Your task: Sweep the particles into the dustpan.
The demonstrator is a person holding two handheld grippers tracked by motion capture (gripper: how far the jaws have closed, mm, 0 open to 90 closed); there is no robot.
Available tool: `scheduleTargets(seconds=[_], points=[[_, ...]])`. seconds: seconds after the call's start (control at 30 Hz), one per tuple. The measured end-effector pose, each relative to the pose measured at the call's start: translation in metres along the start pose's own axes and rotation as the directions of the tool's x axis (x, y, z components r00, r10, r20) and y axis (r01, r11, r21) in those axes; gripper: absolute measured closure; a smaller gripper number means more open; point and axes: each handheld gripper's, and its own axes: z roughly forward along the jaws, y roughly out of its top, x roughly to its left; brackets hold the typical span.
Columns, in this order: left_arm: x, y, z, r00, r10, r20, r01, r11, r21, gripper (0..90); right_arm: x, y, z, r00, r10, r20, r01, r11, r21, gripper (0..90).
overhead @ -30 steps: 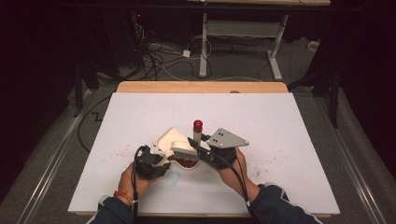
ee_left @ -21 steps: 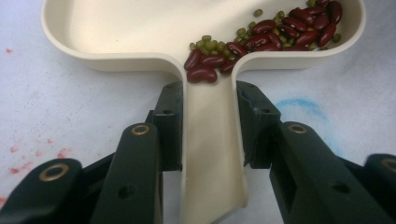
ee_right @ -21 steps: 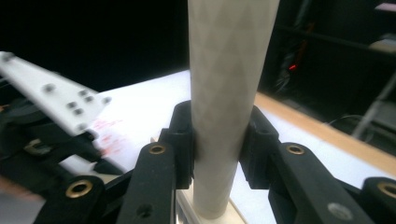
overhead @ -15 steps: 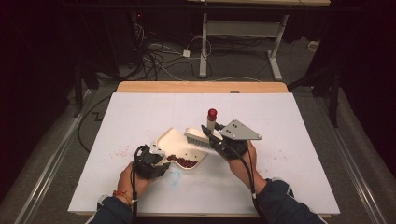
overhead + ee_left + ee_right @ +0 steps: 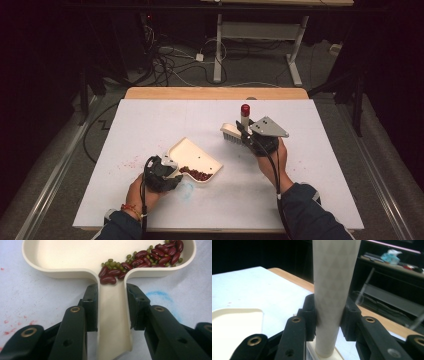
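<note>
Gripping the cream dustpan by its handle, the left gripper has its fingers pressed on both sides of that handle, near the table's front edge, left of its middle. Red beans and small green ones lie against the pan's back wall. Farther in, right of the middle, the right gripper clamps the brush by its pale handle, red tip upward.
</note>
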Motion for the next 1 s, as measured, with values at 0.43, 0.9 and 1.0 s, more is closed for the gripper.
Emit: scheduleTargets(seconds=[0.43, 0.9, 1.0], points=[[-0.003, 0.003, 0.004, 1.0000, -0.007, -0.002, 0.007, 1.0000, -0.004, 63.8, 0.036, -0.003, 0.006, 0.9972, -0.030, -0.068, 0.029, 0.999, -0.016, 70.3], [-0.008, 0.009, 0.008, 0.9997, -0.024, -0.005, 0.024, 0.9996, -0.012, 63.7, 0.090, 0.005, -0.012, 0.9695, -0.022, -0.244, 0.010, 0.999, -0.052, 70.3], [-0.007, 0.009, 0.007, 0.9998, -0.022, -0.004, 0.022, 0.9997, -0.014, 63.7, 0.094, 0.008, -0.019, 0.9578, -0.005, -0.288, -0.009, 0.999, -0.048, 70.4]])
